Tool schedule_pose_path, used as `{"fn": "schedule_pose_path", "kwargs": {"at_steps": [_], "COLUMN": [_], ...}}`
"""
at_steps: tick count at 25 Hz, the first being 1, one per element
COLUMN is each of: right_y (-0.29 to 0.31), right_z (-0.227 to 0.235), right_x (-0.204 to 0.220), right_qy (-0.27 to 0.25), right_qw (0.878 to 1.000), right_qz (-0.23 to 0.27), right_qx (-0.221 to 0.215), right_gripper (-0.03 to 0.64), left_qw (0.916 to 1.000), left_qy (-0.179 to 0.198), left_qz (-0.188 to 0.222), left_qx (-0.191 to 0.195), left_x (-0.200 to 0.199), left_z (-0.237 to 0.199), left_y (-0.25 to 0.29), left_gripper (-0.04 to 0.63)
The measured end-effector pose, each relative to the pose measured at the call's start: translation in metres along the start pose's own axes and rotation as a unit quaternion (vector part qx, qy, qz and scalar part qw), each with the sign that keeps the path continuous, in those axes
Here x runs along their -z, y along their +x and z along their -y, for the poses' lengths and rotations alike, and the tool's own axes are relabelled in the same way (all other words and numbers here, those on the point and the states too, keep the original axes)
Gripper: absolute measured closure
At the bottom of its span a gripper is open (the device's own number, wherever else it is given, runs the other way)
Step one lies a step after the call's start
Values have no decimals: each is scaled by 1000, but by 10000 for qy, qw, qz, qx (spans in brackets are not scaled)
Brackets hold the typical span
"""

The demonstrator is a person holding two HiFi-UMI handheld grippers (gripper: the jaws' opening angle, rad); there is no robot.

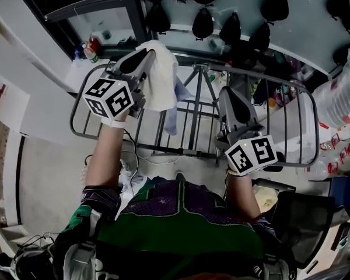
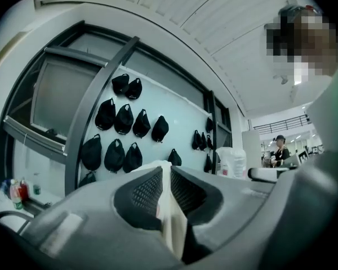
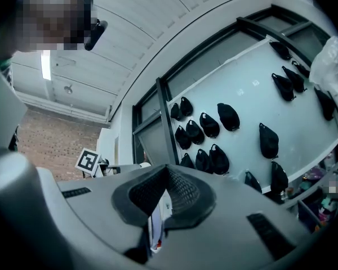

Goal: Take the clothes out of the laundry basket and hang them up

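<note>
The left gripper [image 1: 144, 56] is clamped on a cream-white cloth garment [image 1: 159, 77], a fold of it pinched between the ribbed black pads [image 2: 143, 191]; the rest drapes down over the far side of the grey metal wire drying rack [image 1: 181, 151]; a pale blue garment [image 1: 174, 107] hangs from a rail just beside it; the right gripper [image 1: 228, 98] hovers above the rack's right half, jaws clenched together on nothing; black caps [image 1: 203, 22] hang in rows on the pale wall beyond.
</note>
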State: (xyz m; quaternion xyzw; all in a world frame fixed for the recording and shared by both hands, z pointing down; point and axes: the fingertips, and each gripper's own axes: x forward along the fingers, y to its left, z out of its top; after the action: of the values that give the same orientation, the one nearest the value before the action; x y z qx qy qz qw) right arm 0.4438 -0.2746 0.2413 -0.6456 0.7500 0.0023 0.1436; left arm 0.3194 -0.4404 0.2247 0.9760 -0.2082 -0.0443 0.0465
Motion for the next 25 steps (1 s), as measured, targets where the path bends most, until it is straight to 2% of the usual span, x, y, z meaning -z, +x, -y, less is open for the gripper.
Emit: {"fn": "schedule_pose_path", "kwargs": {"at_steps": [6, 14, 20, 22, 25], "right_y": [5, 8, 10, 10, 11], "right_z": [-8, -15, -25, -27, -29], "right_x": [16, 27, 35, 37, 38], "right_qy": [46, 139, 204, 224, 275], "right_qw": [9997, 9991, 9982, 9980, 9978], "right_qz": [-147, -238, -295, -316, -311], "right_qx": [-163, -310, -476, -506, -525], "right_gripper": [616, 615, 615, 616, 616], "left_qw": [9987, 9912, 9801, 9773, 9741], "left_qy": [-349, -709, -665, -752, -629], "left_qz": [-353, -1078, -1760, -1890, -2138], "left_qx": [101, -312, -638, -595, -371], "left_x": [77, 172, 229, 238, 246], "left_z": [-5, -19, -21, -11, 15], "left_y": [-25, -58, -90, -97, -101], "left_gripper": [541, 541, 541, 541, 541]}}
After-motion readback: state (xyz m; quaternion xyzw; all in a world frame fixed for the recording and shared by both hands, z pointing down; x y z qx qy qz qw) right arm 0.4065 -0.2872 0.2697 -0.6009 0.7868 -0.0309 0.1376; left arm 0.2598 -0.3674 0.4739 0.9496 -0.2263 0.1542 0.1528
